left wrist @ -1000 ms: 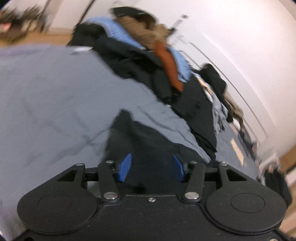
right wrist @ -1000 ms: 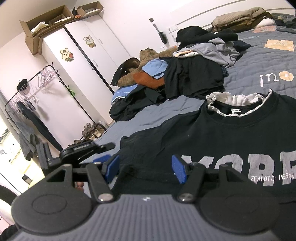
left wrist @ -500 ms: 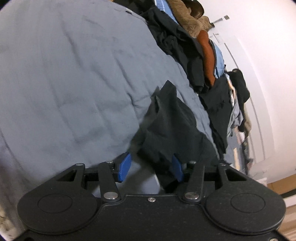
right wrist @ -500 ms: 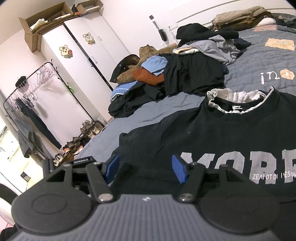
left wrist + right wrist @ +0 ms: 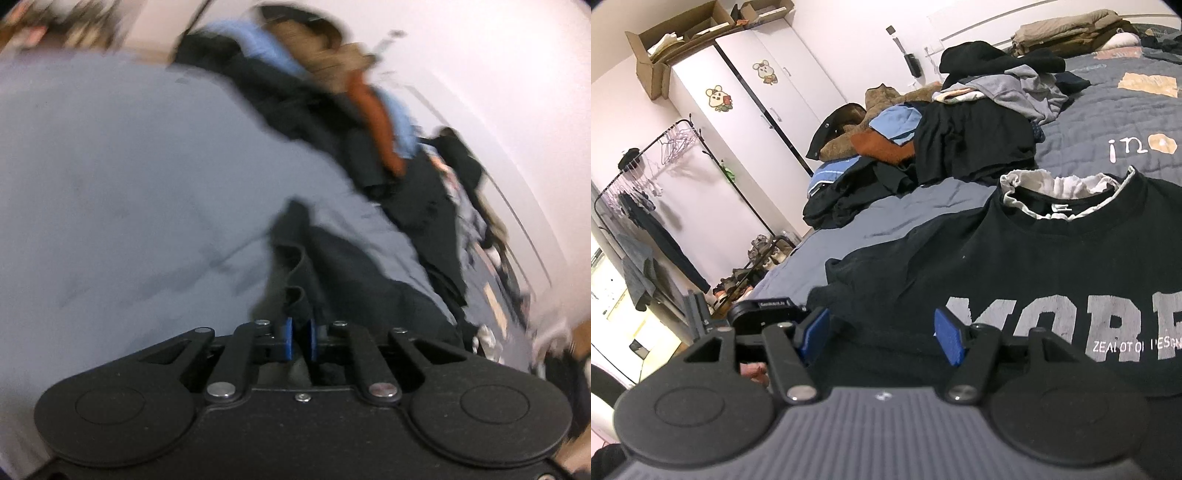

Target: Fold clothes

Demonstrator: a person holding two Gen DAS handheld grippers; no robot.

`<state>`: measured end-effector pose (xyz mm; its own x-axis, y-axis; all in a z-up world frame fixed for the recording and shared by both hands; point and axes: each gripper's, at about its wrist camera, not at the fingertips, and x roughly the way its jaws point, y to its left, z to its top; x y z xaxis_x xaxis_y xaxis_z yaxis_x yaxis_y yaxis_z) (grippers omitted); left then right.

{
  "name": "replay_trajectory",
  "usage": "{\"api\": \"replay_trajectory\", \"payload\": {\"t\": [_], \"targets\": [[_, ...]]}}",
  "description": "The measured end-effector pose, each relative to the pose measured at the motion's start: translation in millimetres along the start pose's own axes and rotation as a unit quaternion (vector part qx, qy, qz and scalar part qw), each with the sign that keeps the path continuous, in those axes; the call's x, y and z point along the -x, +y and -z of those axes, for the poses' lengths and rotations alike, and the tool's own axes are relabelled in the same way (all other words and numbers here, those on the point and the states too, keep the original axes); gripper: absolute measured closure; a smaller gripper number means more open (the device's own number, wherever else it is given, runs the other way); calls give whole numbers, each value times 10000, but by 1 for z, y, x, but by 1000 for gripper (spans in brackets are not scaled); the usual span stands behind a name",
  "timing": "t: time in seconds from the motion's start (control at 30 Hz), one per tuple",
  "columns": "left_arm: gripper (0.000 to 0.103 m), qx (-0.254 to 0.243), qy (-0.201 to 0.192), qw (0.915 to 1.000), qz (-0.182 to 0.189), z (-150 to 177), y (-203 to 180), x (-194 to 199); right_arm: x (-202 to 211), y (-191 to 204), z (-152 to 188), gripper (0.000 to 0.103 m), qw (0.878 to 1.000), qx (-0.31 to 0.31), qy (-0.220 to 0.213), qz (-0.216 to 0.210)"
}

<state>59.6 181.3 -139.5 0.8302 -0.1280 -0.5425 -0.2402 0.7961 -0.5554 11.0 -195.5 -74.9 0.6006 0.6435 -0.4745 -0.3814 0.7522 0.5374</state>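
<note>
Step in hand, judged: take sleeve edge, carry inward over shirt body. Grip through both fabric layers; lift low; keep hem line straight.

Left hand-held gripper (image 5: 299, 339): jaws closing, nearly shut, black sleeve (image 5: 295, 273) pinched between pads, lower centre of frame.

Right hand-held gripper (image 5: 882, 334): jaws wide apart, pads clear of cloth, over black T-shirt (image 5: 1015, 266), which lies flat on bed (image 5: 1089, 147), centre right.

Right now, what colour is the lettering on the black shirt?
Pale grey lettering on the black shirt; right wrist view.

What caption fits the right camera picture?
Open right gripper above a black printed T-shirt on a grey bed.
</note>
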Motion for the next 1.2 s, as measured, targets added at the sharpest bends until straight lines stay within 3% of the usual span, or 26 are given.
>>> {"api": "replay_trajectory", "payload": {"t": [0.17,0.3,0.5,0.7,0.77,0.9,0.93,1.07,1.2], "targets": [[94,-979,-436,9923,627,5,-42,12,2,-3,-1,41,10000,-35,-18,33],[95,-1506,-369,9813,1139,19,-71,13,3,-6,-1,41,10000,-34,14,76],[95,-2399,383,9614,1295,50,-104,-2,5,-9,0,41,9999,-41,30,95],[92,-3076,1198,9396,908,83,-119,-25,7,-11,-2,41,9999,-36,30,108],[88,-3005,1245,9406,971,79,-118,-22,7,-12,-2,41,9999,-46,21,105],[53,-2692,1241,9473,1212,63,-118,-11,8,-16,-4,41,9998,-104,-31,148],[48,-2632,1196,9488,1277,59,-119,-7,9,-18,-5,41,9998,-125,-47,167],[48,-2400,1004,9537,1510,43,-119,8,10,-28,-7,41,9993,-229,-100,287],[47,-2389,823,9581,1346,33,-116,14,7,-38,-7,41,9984,-297,-95,471]]}}
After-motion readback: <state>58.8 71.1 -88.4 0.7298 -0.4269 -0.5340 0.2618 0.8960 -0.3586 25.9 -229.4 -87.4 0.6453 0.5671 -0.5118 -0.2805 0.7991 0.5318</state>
